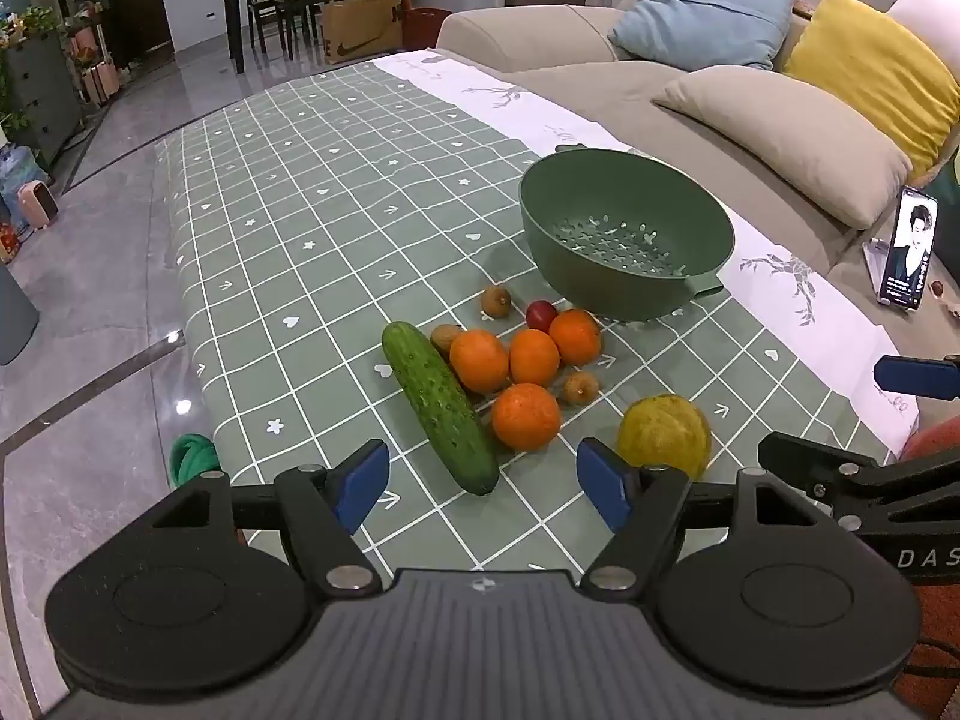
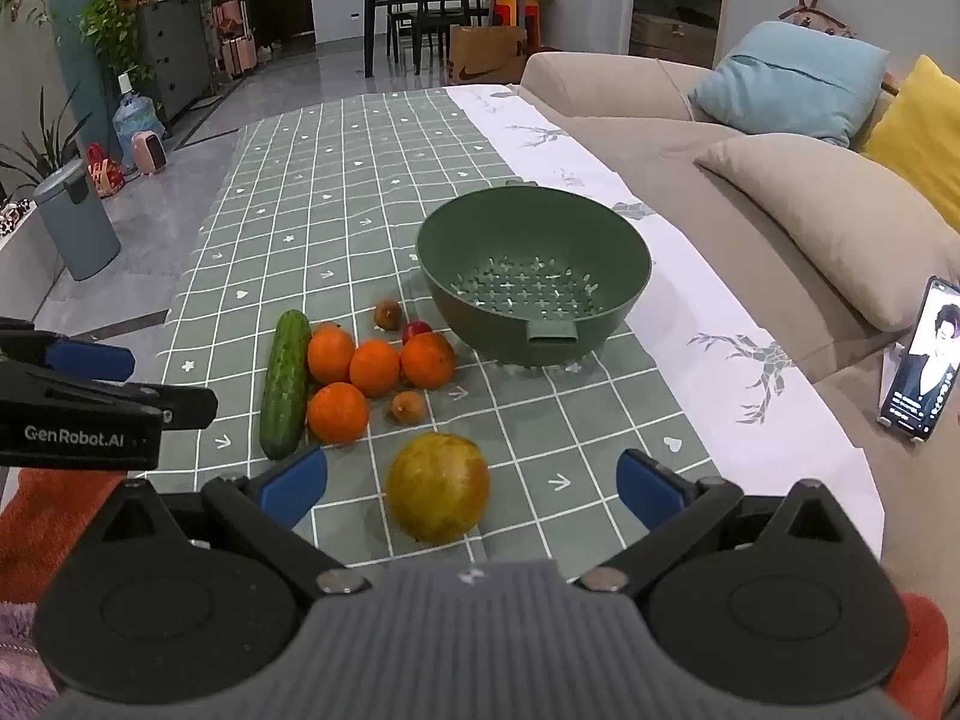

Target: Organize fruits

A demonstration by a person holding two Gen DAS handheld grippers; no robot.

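Observation:
On the green checked tablecloth (image 1: 312, 204) lie a cucumber (image 1: 440, 407), several oranges (image 1: 525, 416), a small red fruit (image 1: 541, 314), small brown fruits (image 1: 495, 301) and a yellow-green round fruit (image 1: 663, 435). An empty green colander bowl (image 1: 626, 240) stands behind them. My left gripper (image 1: 482, 492) is open, just short of the cucumber's near end. In the right wrist view my right gripper (image 2: 472, 489) is open with the yellow-green fruit (image 2: 437, 486) between its fingers, untouched. The cucumber (image 2: 285, 384), oranges (image 2: 338, 412) and bowl (image 2: 533, 276) lie beyond.
A beige sofa (image 1: 708, 114) with cushions runs along the table's right side. A phone (image 1: 910, 252) stands propped on it, also in the right wrist view (image 2: 921, 360). Grey floor, a bin (image 2: 75, 216) and a dining table (image 2: 420, 6) lie left and beyond.

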